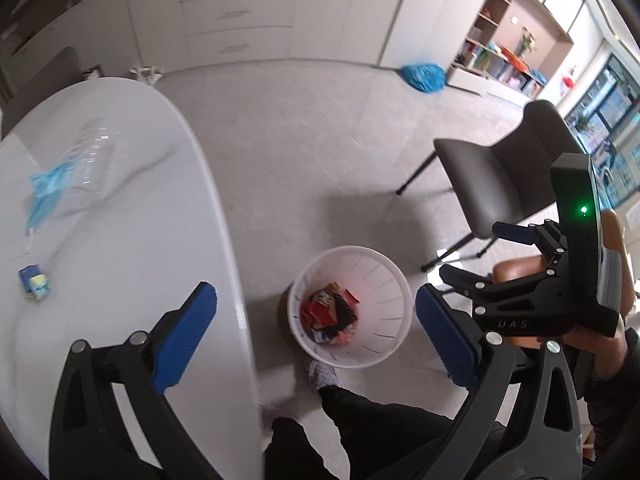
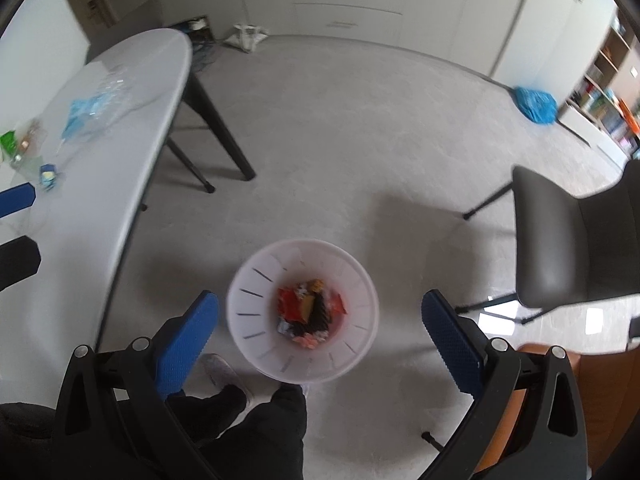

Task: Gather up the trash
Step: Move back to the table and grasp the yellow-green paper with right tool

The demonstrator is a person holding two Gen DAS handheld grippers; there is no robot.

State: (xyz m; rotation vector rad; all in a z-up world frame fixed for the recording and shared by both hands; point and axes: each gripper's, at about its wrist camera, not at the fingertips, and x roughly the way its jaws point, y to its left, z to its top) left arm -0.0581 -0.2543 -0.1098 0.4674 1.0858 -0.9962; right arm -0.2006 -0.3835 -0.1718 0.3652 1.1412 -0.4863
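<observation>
**Both grippers empty above the bin, more trash waiting on the worktop**

Over the white wastebasket [image 2: 303,312] both grippers pointed steeply down, and neither carried anything. The left gripper [image 1: 316,336] had its blue fingers [image 1: 188,336] spread wide with only floor and bin showing between them; the right gripper [image 2: 320,336] stood just as wide, framing the basket almost dead centre. That placement made sense for a drop: the bin sat on the floor just beside the worktop's curved edge [image 1: 224,216], right at the person's feet, so anything let go from there would fall straight in. At its bottom lay a heap of crumpled wrappers [image 1: 330,314], red, orange and black.

What was left sat up on the worktop, well apart from the bin: a blue face mask [image 1: 46,192] lying partly under a crumpled clear plastic container [image 1: 92,152], a small blue and yellow carton [image 1: 35,282] nearer the edge, and, in the right wrist view only, a green packet [image 2: 8,142] further back. My read: the job was partly done, and the next reach would go back to the worktop, probably for the carton as the nearest piece. The mask looked limp and the plastic slippery, so both might need a careful pinch.
</observation>
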